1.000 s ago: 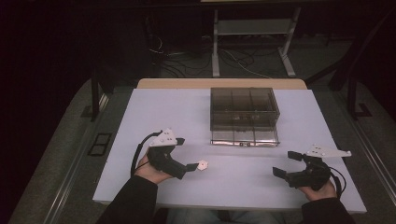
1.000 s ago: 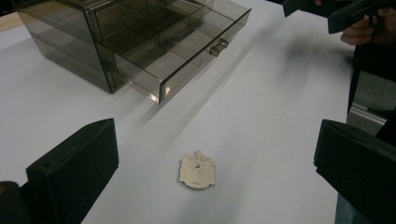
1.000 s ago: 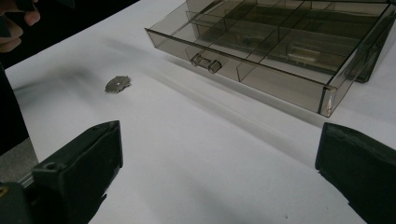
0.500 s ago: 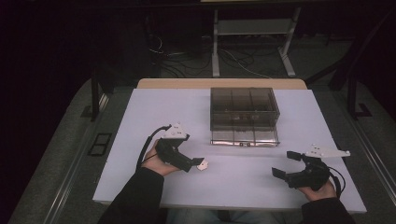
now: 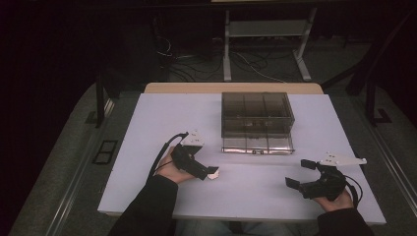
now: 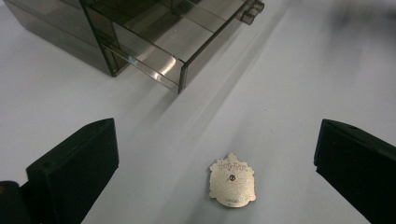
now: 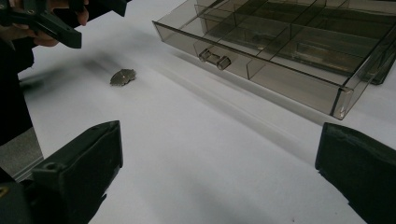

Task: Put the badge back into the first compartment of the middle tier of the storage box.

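Left gripper [image 5: 210, 173] closing in on pin [image 6: 232, 181] lying near table [image 5: 157, 123] front edge, jaws gaping, nothing held; grasp looking imminent. Right gripper [image 5: 301, 173] idling open, empty. Drawer [image 5: 256, 143] standing open.

So the drawer box [image 5: 257, 115] sits toward the back middle of the table [image 5: 147, 128], with its bottom drawer [image 5: 257, 145] pulled out toward the near side. The pin badge [image 5: 213, 173] lies flat on the table in front of the drawer, off to its left.
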